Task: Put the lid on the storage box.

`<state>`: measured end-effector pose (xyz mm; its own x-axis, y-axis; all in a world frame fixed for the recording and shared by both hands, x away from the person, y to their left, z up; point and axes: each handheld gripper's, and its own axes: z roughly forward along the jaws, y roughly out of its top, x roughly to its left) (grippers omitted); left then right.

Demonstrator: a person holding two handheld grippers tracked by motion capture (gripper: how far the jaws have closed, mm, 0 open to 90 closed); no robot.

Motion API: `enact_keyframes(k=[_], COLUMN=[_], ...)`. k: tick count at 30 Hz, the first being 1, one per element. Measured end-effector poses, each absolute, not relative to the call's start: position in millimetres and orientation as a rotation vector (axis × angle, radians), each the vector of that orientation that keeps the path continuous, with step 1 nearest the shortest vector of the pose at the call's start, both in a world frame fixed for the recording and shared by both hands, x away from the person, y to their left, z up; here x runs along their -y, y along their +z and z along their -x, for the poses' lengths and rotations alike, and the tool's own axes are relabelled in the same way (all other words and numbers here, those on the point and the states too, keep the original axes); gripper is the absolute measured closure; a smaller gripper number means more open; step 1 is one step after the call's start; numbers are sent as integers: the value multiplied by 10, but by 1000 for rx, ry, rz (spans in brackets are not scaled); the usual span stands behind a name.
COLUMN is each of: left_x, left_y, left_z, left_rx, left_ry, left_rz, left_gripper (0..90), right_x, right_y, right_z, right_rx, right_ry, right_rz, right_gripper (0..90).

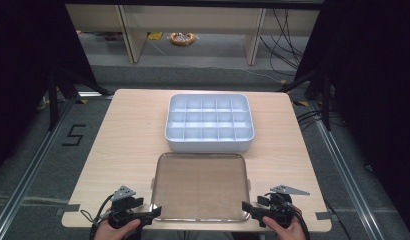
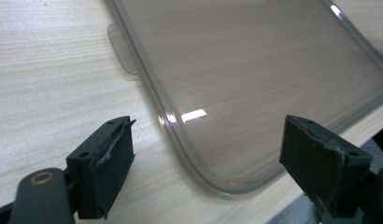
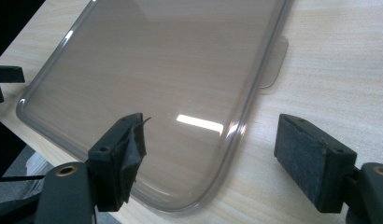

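Observation:
A clear, smoke-tinted lid (image 1: 200,186) lies flat on the wooden table, just in front of a white compartment box (image 1: 209,123) with several empty cells. My left gripper (image 1: 145,211) sits at the lid's near left corner, held by a hand. In the left gripper view the lid (image 2: 255,70) runs up between the jaws of the open left gripper (image 2: 213,140), which straddle that corner without touching it. My right gripper (image 1: 253,209) is at the near right corner. In the right gripper view the right gripper (image 3: 215,135) is open astride the lid's (image 3: 157,60) rounded corner.
The table's (image 1: 123,135) front edge runs right below both grippers. Small tabs stick out from the lid's sides (image 2: 122,51) (image 3: 273,65). Dark floor, black stands and cables surround the table; shelving stands behind it.

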<state>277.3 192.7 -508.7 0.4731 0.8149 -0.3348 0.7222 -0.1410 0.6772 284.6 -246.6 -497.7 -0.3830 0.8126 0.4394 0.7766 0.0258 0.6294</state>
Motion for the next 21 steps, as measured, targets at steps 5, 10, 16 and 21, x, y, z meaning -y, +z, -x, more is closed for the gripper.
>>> enact_keyframes(k=[5,10,16,21], left_x=[-1883,-1859,-1774,-1750], left_y=[-5096,-5113,-5133,-5153], left_z=[-2811,-2845,-2919,-2985], left_rx=[-1303,-1308,-1298,-1307], left_ry=[144,154,158,165], left_rz=[-1874,-1883,-1889,-1875], left_gripper=[178,187,237,285], right_x=[2445,2412,2421,2405], right_y=[-4999,-5007,-5039,-5036], right_z=[-2890,-2917,-2977,-2986], right_rx=[-2214,-2194,-2193,-2185], right_ry=[1291,1323,1279,1319], right_rz=[-1718,-1771,-1742,-1782], right_gripper=[266,269,271,275])
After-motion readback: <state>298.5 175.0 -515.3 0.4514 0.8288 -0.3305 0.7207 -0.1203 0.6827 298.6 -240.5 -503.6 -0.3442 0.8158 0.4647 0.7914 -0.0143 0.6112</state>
